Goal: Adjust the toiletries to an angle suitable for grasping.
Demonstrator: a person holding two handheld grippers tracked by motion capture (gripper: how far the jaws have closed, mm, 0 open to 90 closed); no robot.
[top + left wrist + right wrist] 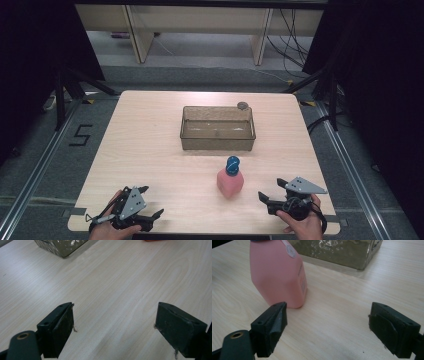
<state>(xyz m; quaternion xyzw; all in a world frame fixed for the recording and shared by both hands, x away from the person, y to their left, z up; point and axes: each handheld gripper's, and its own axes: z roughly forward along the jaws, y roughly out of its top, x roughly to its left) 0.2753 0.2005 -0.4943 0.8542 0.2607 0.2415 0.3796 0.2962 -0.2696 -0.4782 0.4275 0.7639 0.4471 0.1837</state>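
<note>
Standing upright, the pink bottle [230, 182] sits just left of the right gripper [270, 192], nearer it than the left gripper [150, 202]. Both sets of jaws gape wide, holding nothing (bottle untouched).

Laboratory recording bay, not home or shop. Evidence: pale wood-grain tabletop [150, 150] standing alone on grey carpeted floor [45, 165]; black curtains [30, 45] closing off both sides; black tripod legs [67, 87] beside tabletop's far corners; metal floor rails [30, 180] along left and right edges; numeral "5" taped on floor [80, 135] left of tabletop; loose cables [292, 35] trailing past far right corner; plain beige furniture [200, 25] behind.
</note>
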